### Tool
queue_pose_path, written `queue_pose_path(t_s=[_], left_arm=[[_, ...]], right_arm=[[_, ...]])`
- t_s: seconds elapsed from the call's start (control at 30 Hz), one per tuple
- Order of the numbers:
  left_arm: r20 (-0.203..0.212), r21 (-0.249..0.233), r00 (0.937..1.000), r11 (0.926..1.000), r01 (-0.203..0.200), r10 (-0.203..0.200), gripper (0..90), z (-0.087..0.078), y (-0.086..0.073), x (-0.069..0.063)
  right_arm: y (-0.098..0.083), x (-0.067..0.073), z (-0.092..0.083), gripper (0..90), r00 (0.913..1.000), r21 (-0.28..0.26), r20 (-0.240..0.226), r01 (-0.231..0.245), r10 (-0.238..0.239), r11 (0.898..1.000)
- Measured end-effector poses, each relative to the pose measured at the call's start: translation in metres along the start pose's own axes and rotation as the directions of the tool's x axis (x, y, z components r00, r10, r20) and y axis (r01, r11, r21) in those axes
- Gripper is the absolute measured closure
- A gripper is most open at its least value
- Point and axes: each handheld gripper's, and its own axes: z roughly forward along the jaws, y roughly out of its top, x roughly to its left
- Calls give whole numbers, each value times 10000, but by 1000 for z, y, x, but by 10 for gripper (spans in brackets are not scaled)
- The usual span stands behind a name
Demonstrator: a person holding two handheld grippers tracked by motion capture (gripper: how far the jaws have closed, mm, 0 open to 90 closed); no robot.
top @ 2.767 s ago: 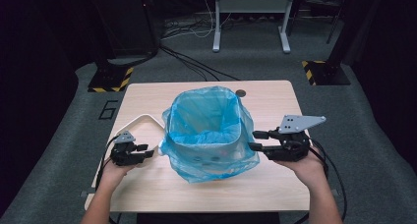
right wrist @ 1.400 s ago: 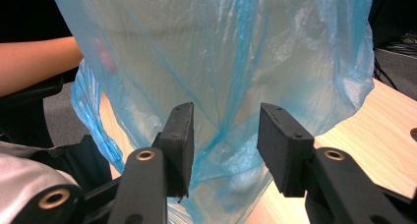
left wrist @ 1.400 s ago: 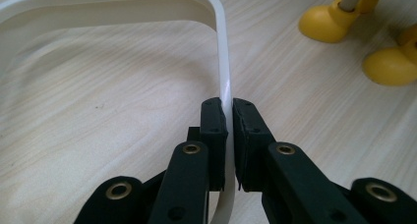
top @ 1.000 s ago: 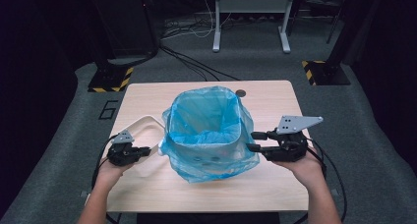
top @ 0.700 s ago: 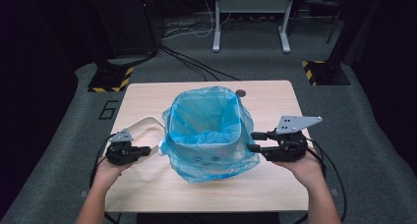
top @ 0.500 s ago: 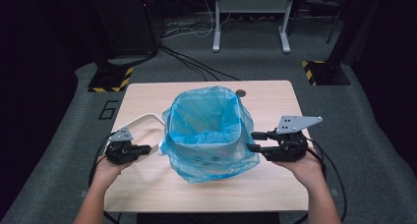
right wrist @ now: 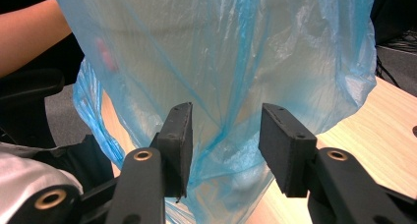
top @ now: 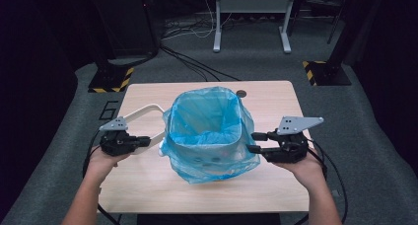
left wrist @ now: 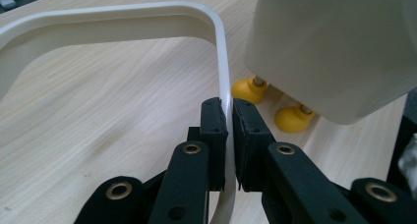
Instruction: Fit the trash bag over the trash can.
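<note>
- The place looked like a lab or test studio, not a home.
- A small pale wooden desk (top: 266, 185) stood alone on grey carpet floor (top: 374, 151), with dark surroundings on every side.
- At twelve o'clock a grey metal stand (top: 249, 18) stood, with loose cables (top: 192, 57) trailing over the floor near it.
- At ten and two o'clock, black bases (top: 111, 79) carried yellow-and-black hazard tape (top: 309, 73), as rig stands do.
</note>
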Motion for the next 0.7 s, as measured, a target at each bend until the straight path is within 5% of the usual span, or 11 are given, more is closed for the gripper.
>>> queue_pose_path(t_s=[0.5, 0.7], left_arm=[[133, -439, 9994, 9985, -318, 324, 838, -35, 35, -5], [152, -572, 9985, 9970, -512, 522, 838, -47, 48, -10]], right_arm=[[3, 3, -4, 512, 9985, -270, -542, -2, -12, 9996], [3, 4, 0, 504, 9993, -98, -381, 59, -63, 9999]])
